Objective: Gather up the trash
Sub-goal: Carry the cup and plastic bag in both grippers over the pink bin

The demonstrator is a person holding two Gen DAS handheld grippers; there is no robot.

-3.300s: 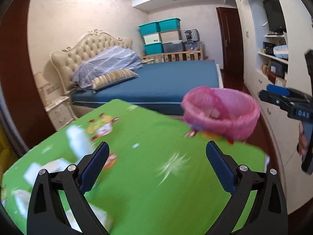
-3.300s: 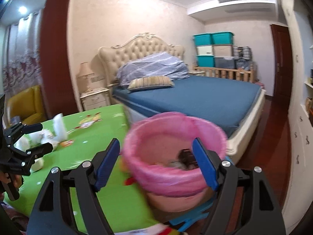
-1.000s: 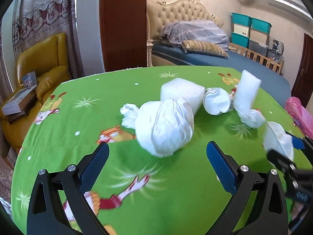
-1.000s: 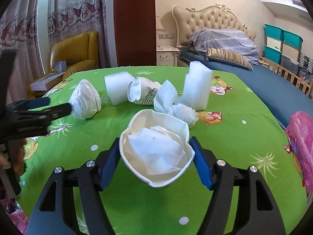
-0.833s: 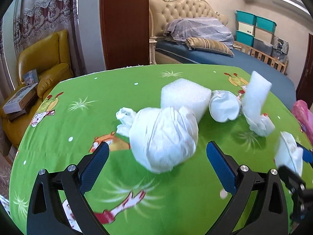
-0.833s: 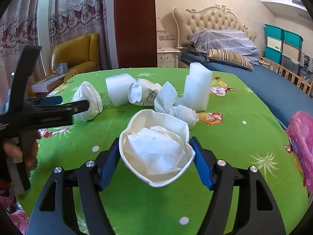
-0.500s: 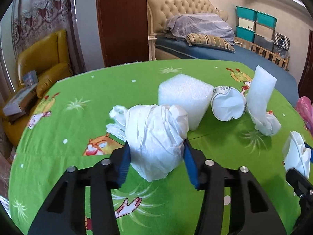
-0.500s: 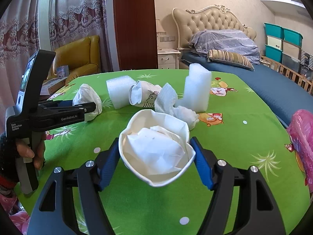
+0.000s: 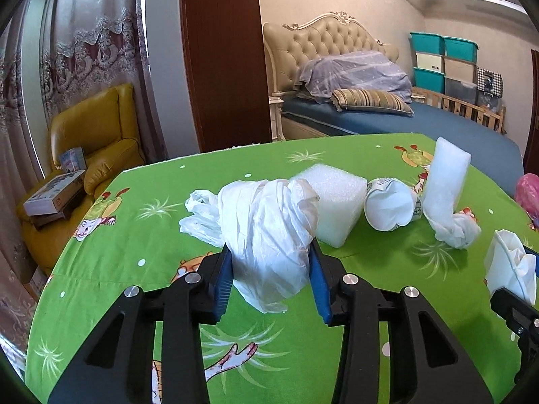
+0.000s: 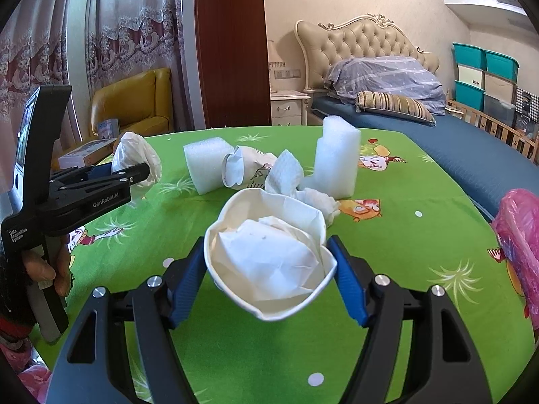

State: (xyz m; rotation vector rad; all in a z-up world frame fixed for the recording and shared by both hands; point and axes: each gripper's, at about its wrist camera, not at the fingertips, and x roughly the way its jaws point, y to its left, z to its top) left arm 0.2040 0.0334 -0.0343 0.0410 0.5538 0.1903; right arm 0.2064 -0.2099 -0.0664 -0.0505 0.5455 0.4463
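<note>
On the green cartoon-print worktop [image 9: 303, 155], we are midway through collecting trash. Both grippers are loaded, yet nothing in hand has reached the pink-lined bin [image 10: 518, 235] at the worktop's right edge. Left to clear: two white foam blocks, one lying [image 9: 333, 202] and one upright [image 9: 444, 178], a tipped paper cup [image 9: 390, 203] between them, and a crumpled tissue [image 9: 458, 230]. Our left gripper [image 9: 271, 281] has its jaws closing on a crumpled white plastic bag [image 9: 269, 229], the blue pads [image 9: 224, 279] already pressing its sides. Our right gripper [image 10: 269, 279] has its jaws partly spread, clamped around a squashed paper cup stuffed with tissue [image 10: 269, 262], held just above the worktop.
</note>
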